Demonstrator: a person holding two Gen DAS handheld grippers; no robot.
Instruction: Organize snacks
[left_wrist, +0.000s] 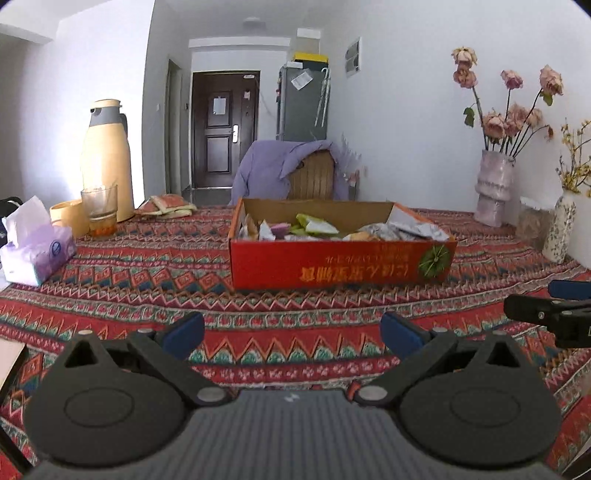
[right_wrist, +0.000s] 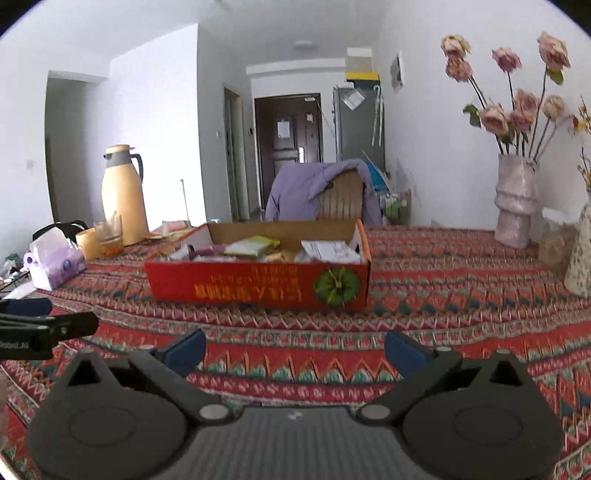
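On patterned red woven tablecloth (left_wrist: 295, 306): shallow red cardboard box (left_wrist: 340, 260) holding mixed snack packets (left_wrist: 317, 226).
Left wrist view: left gripper (left_wrist: 291, 330) fingers apart, empty, w/ box ahead. Right wrist view: right gripper (right_wrist: 293, 349) likewise spread, nothing between; box ahead-left.

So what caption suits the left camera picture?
Open left tool facing a red snack box on a patterned tablecloth.

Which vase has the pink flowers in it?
The tall pale pink ribbed vase by the wall holds them; the speckled white vase beside it has yellow sprigs.
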